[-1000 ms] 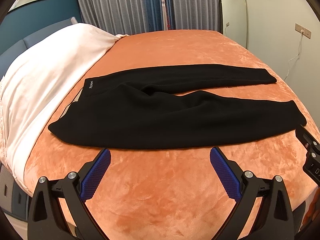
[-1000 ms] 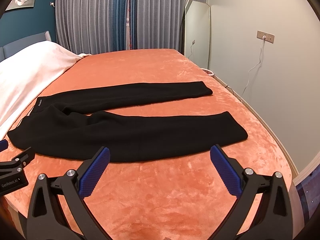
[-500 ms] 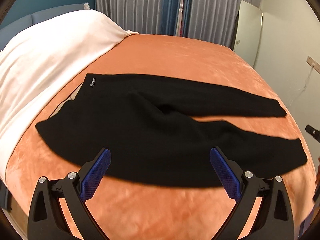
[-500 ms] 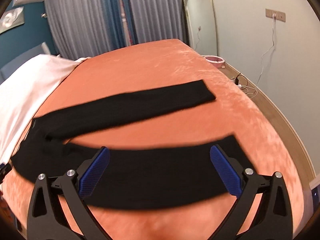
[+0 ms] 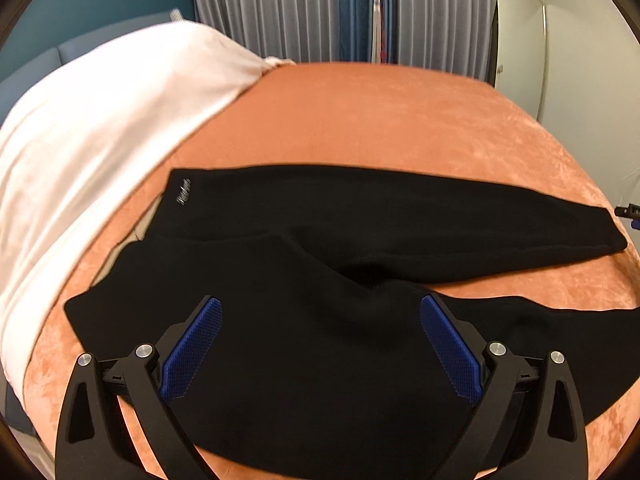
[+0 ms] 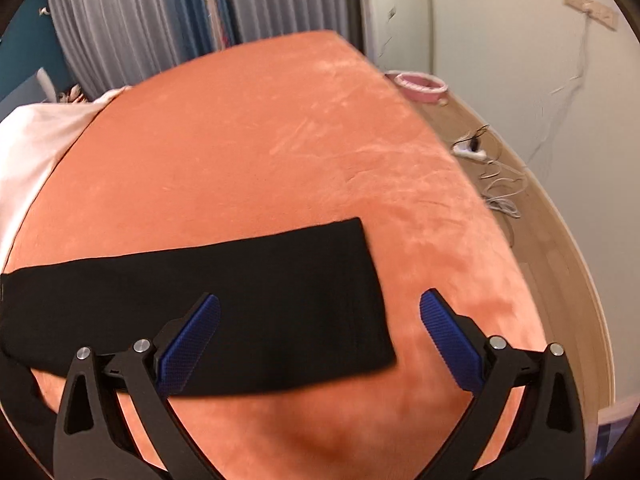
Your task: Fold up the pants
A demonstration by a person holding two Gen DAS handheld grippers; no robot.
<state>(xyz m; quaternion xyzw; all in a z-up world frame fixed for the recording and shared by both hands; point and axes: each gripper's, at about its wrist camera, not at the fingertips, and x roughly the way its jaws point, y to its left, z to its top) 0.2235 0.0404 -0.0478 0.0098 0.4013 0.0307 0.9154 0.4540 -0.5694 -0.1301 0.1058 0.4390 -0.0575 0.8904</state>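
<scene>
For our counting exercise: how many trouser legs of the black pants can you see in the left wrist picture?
2. The far leg stretches rightward across the orange bed cover; the near leg runs right, behind the open left gripper.

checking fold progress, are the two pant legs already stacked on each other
No: in the left wrist view the two legs of the black pants lie apart, with the orange bedcover showing between them.
</scene>
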